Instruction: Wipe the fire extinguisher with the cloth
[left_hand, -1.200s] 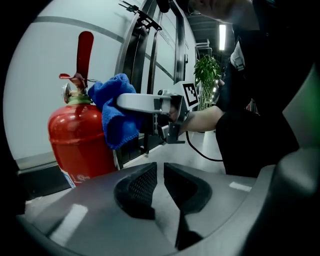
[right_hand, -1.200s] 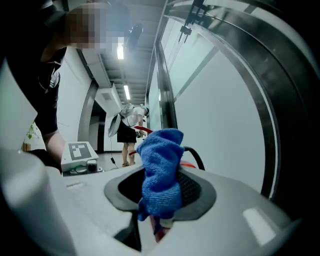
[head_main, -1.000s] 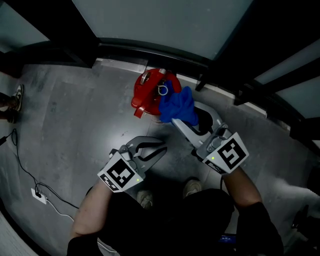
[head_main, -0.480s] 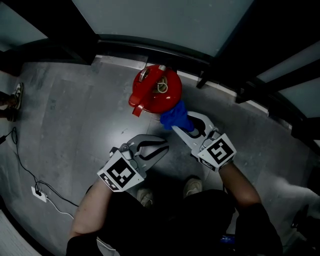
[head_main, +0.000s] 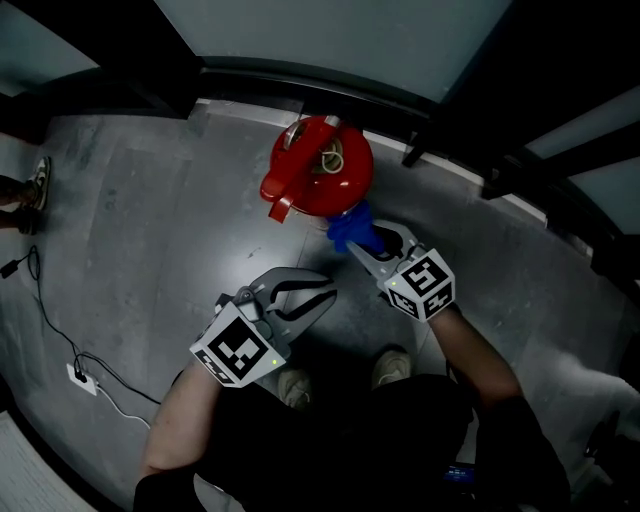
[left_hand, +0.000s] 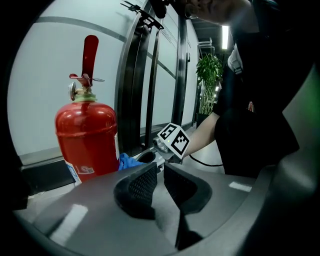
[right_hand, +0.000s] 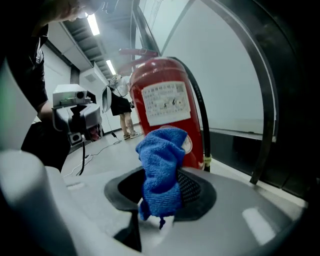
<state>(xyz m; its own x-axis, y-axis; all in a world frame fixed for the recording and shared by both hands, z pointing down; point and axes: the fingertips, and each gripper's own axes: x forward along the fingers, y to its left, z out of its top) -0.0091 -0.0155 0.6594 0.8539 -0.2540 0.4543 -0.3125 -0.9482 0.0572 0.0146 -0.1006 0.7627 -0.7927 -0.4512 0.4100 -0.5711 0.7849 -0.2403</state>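
The grey floor (head_main: 150, 230) runs up to a dark-framed glass wall. The red fire extinguisher (head_main: 322, 180) stands upright on it close to that wall, its long axis vertical. Its lever sits on top, and from above the lever points toward the person's left. A black hose hangs down its side. The right gripper (head_main: 368, 238) reaches toward the near side of the tank, jaws clamped on a bunched blue cloth (right_hand: 161, 165) that pokes past the tips and touches the red body below the label. The left gripper (head_main: 322, 292) hangs apart from the tank, nearer the person. Its jaws are drawn almost together, with nothing between them.
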